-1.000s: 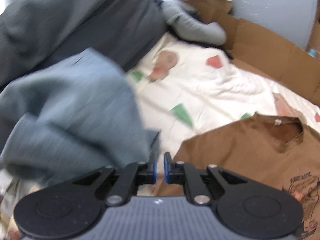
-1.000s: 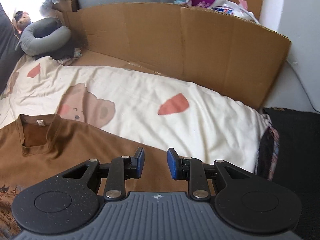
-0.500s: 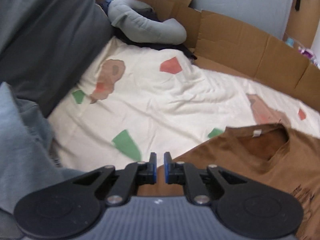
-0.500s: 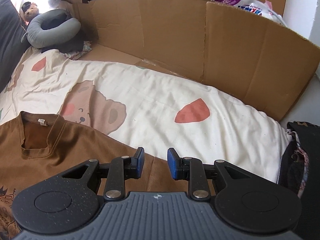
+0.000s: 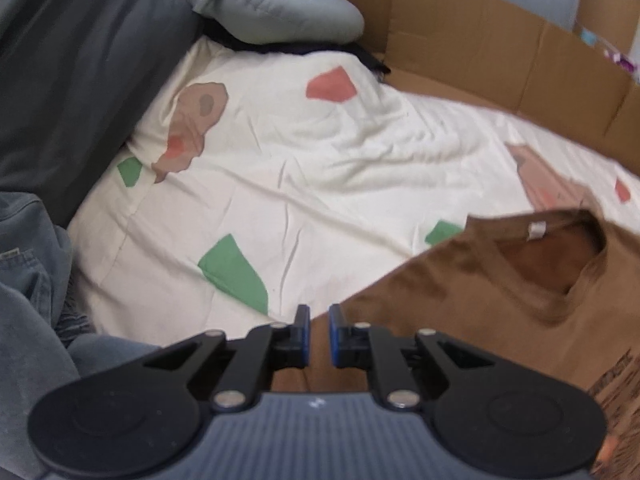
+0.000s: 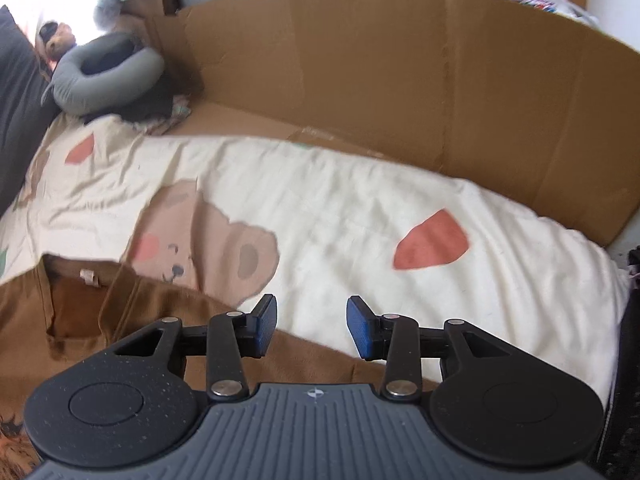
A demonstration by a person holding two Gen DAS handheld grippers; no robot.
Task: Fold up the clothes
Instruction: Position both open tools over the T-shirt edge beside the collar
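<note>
Folding not yet begun: brown T-shirt (image 5: 500,292) lies flat on bed (image 5: 320,168); left claw (image 5: 319,330) nearly together, empty; right claw (image 6: 312,326), just widened, apparently empty above shoulder seam.

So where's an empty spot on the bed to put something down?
The biggest bare patch of cream blanket lies between the brown shirt and the grey neck pillow. Another lies between the shirt and the cardboard wall. It is crowded at the left edge, where jeans and a dark grey cushion pile up.

We see the T-shirt (image 5: 500,300) lying on the blanket (image 5: 320,168), cardboard (image 6: 400,80) standing behind, neck pillow (image 6: 100,80) far left.
</note>
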